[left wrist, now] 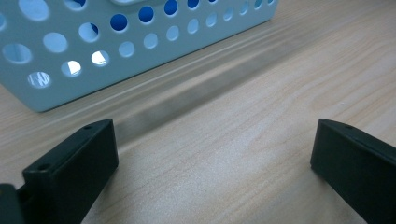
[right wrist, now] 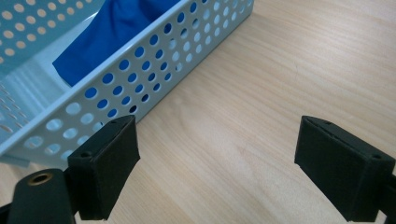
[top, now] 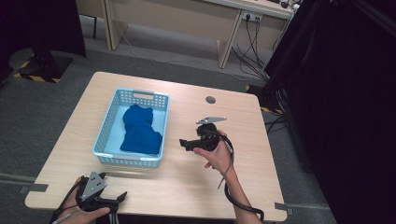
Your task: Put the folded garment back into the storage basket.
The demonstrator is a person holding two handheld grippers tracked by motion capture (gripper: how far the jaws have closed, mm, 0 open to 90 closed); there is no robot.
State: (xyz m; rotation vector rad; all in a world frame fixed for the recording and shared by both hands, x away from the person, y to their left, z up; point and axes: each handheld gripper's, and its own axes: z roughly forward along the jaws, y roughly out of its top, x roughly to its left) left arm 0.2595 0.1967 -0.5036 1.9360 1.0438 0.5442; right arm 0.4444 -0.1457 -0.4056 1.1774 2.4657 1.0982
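A light-blue perforated basket [top: 106, 122] stands on the left half of the wooden table [top: 233, 121]. A folded blue cloth [top: 139, 130] lies inside it. My left gripper [top: 122, 197] rests near the table's front left corner, just in front of the basket, open with nothing between its jaws. My right gripper [top: 184, 143] hovers to the right of the basket, pointing toward it, open and empty. In the left gripper view [left wrist: 215, 154] the basket wall [left wrist: 93, 51] is close ahead. In the right gripper view [right wrist: 215, 158] the basket [right wrist: 140, 79] and the cloth [right wrist: 107, 32] lie up left.
A round cable hole [top: 210, 99] sits in the table's far middle. Beyond the table stands a wooden desk [top: 196, 23] with hanging cables [top: 252, 46]. Black curtains [top: 345, 93] close off the right side. A black stand base [top: 42, 65] sits at the far left on the floor.
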